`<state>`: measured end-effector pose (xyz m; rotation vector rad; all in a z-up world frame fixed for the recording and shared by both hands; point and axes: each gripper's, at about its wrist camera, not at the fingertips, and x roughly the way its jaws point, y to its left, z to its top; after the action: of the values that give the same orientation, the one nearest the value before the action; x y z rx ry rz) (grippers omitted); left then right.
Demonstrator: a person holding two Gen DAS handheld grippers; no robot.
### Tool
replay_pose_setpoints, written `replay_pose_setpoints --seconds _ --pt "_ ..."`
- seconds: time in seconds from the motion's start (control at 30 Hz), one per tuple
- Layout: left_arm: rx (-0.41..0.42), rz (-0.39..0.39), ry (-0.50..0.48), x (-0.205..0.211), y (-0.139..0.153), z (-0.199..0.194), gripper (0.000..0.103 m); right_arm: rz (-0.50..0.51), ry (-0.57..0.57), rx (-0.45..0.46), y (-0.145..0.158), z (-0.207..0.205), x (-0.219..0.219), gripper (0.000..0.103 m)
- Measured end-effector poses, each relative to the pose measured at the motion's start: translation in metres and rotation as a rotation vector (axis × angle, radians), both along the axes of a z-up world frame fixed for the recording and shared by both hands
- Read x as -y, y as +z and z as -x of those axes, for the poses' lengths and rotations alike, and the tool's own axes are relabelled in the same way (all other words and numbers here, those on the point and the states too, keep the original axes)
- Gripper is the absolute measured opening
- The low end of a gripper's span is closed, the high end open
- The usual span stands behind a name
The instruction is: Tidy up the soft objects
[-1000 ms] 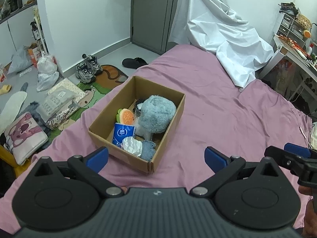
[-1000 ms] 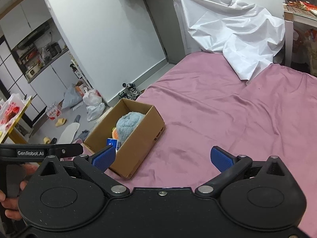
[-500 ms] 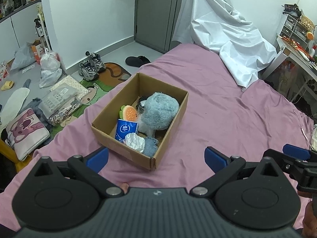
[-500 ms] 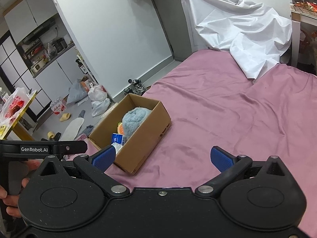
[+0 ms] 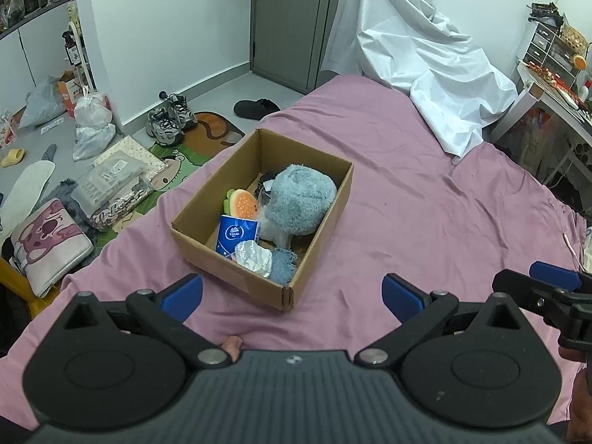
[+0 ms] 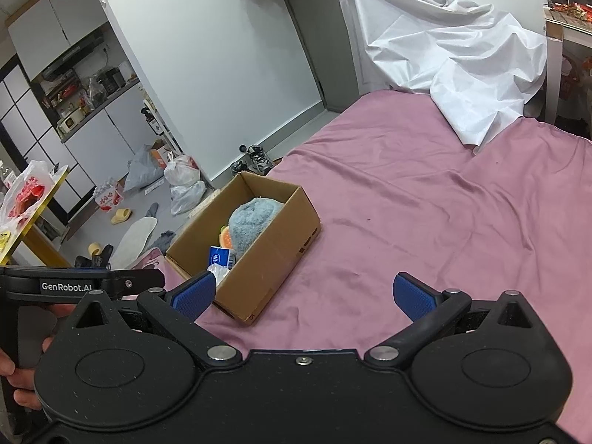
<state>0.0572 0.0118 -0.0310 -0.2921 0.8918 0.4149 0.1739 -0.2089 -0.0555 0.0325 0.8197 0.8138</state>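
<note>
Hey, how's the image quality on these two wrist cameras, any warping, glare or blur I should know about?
Left wrist view: strong fisheye bending of the walls and door, dark corners, yet the cardboard box and its contents look sharp under even indoor light. Right wrist view: same curvature, soft shadows on the pink bedsheet, the white sheet bright but not blown out, no motion blur.

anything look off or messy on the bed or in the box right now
Nothing stands out. The cardboard box sits flat on the pink bedsheet, with the blue plush, tissue pack and other soft items all inside it. Both the left gripper and right gripper are open and empty.
</note>
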Motion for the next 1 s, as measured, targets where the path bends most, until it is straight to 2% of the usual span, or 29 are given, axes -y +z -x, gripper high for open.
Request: replay_pose_setpoints --seconds 1.0 --pt "-0.002 -0.014 -0.006 0.0047 0.0008 -0.0023 0.102 -0.007 0.0 0.018 0.005 0.0006 0.0033 0.103"
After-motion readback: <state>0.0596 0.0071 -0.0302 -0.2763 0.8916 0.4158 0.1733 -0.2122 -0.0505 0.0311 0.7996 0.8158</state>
